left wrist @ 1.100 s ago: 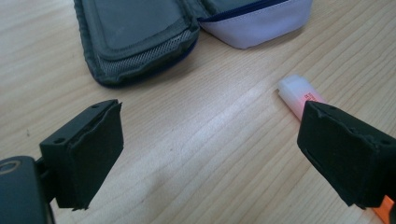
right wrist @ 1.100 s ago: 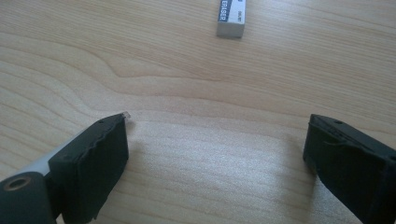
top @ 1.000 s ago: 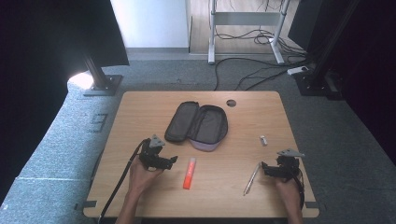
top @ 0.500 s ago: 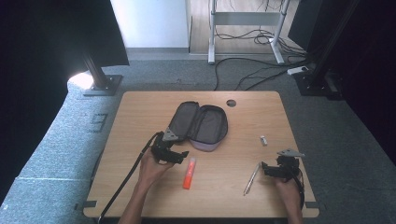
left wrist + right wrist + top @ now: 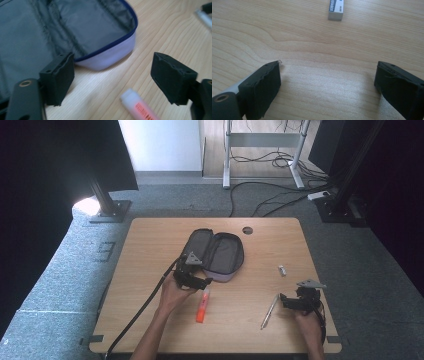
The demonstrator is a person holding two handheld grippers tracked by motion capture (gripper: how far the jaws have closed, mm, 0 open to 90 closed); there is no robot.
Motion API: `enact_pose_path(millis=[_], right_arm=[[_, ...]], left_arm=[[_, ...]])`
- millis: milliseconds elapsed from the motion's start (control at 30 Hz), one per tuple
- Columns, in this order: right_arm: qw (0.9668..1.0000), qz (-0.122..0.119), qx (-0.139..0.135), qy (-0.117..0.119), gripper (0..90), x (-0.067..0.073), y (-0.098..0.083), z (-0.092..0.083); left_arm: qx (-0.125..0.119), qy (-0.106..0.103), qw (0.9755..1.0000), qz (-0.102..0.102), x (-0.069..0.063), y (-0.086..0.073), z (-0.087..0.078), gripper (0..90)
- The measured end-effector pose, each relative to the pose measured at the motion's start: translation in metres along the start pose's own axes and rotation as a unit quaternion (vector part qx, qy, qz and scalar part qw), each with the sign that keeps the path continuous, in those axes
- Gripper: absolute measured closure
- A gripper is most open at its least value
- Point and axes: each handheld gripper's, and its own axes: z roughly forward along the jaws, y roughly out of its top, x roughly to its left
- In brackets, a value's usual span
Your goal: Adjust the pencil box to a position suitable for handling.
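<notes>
Beside the open pencil case (image 5: 216,254), the left gripper (image 5: 204,282) is held with jaws apart and just closing on nothing, above the orange marker (image 5: 202,304) lying near the case.

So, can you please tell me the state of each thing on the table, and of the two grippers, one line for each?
pencil case: unzipped, lying open, nothing visible inside.
orange marker: lying flat, cap on.
pen: lying flat beside the right gripper.
eraser: lying flat, untouched.
left gripper: open, jaws just been closing, nothing between them, at the case's near edge.
right gripper: open, holding nothing.
</notes>
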Motion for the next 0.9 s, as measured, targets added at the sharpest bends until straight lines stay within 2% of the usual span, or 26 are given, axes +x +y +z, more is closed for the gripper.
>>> enact_pose_path(millis=[100, 200, 233, 400, 533, 600, 667, 800, 900], right_arm=[[1.0000, 0.000, 0.000, 0.000, 6.3, 0.000, 0.000, 0.000], [1.0000, 0.000, 0.000, 0.000, 6.3, 0.000, 0.000, 0.000], [1.0000, 0.000, 0.000, 0.000, 6.3, 0.000, 0.000, 0.000], [1.0000, 0.000, 0.000, 0.000, 6.4, 0.000, 0.000, 0.000], [1.0000, 0.000, 0.000, 0.000, 6.4, 0.000, 0.000, 0.000], [1.0000, 0.000, 0.000, 0.000, 6.4, 0.000, 0.000, 0.000], [1.0000, 0.000, 0.000, 0.000, 6.4, 0.000, 0.000, 0.000], [1.0000, 0.000, 0.000, 0.000, 6.4, 0.000, 0.000, 0.000], [1.0000, 0.000, 0.000, 0.000, 6.5, 0.000, 0.000, 0.000]], left_arm=[[0.012, 0.006, 0.9999, 0.005, 0.003, 0.004, 0.005, 21.4], [0.013, 0.005, 0.9999, 0.006, 0.003, 0.007, 0.008, 22.5], [0.003, -0.004, 1.0000, 0.003, 0.004, 0.008, 0.010, 23.4], [0.011, -0.014, 0.9998, 0.004, 0.004, 0.015, 0.019, 26.8], [0.002, -0.028, 0.9996, -0.002, 0.003, 0.020, 0.022, 29.4], [0.010, -0.025, 0.9996, 0.009, 0.002, 0.026, 0.027, 31.1], [0.007, -0.035, 0.9993, 0.009, 0.001, 0.029, 0.030, 34.4], [0.016, -0.036, 0.9991, 0.019, -0.002, 0.034, 0.036, 39.9], [0.015, -0.050, 0.9984, 0.019, -0.004, 0.039, 0.044, 43.3]])
